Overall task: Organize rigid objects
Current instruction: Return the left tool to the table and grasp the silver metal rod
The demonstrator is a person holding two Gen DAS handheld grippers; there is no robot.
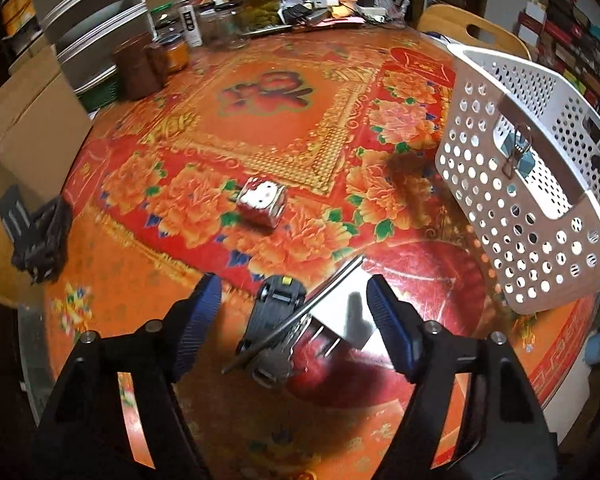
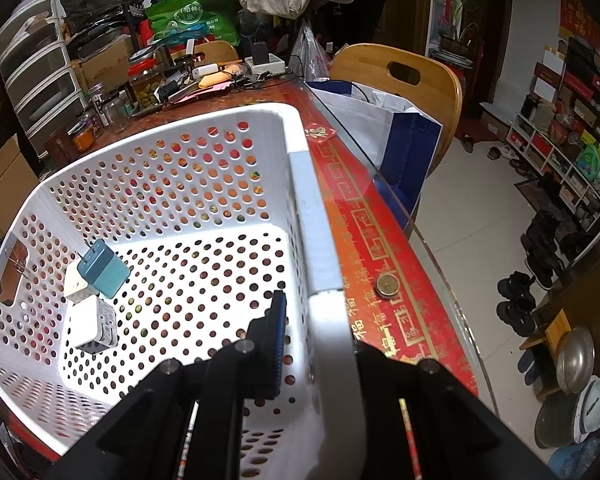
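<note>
The toy car (image 1: 274,328) lies on the desk (image 1: 260,120) beneath a metal scraper (image 1: 332,312), between the wide-open, empty left claw (image 1: 294,320). Picking it up seems next: lower, close. The right claw (image 2: 320,336) clamps the tilted basket (image 2: 300,184) rim.

We see a white perforated plastic basket (image 2: 204,184) tilted, its rim gripped; inside lie a teal plug adapter (image 2: 105,268) and two white charger cubes (image 2: 94,326). On the surface, well apart from the basket, lie a cartoon-cat printed cube (image 1: 261,200) and a black toy car (image 1: 274,320) under a thin metal rod (image 1: 296,314).
</note>
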